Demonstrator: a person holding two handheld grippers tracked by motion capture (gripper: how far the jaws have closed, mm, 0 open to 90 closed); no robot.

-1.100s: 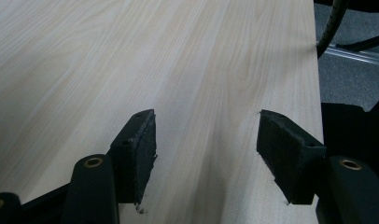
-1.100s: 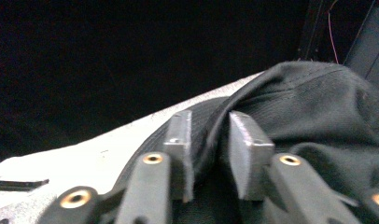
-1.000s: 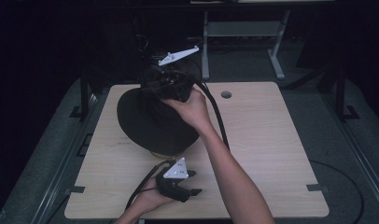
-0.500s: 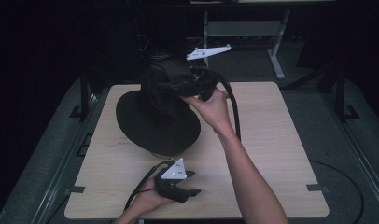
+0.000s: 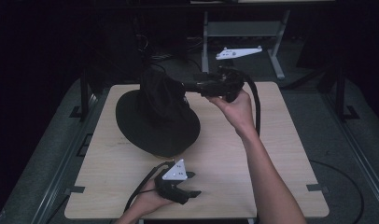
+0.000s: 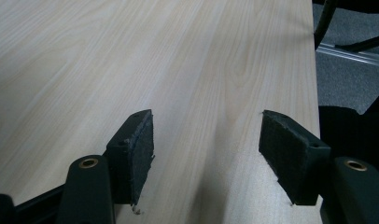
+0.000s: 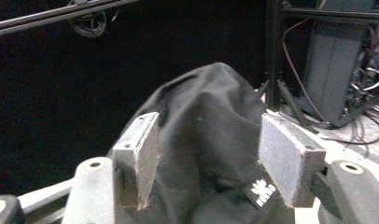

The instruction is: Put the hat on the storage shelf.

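Both tongs spread: right gripper (image 5: 190,87) just opened beside the black hat (image 5: 155,116), left gripper (image 5: 192,184) empty.
Soft, light, floppy cloth; I'd pinch the crown (image 7: 211,107).

The right gripper (image 5: 190,87) is held level at the far side, pointing left, arm stretched — its jaws have just been opening and stand wide. The left gripper (image 5: 192,184) rests low at the near edge — jaws apart, nothing between them.
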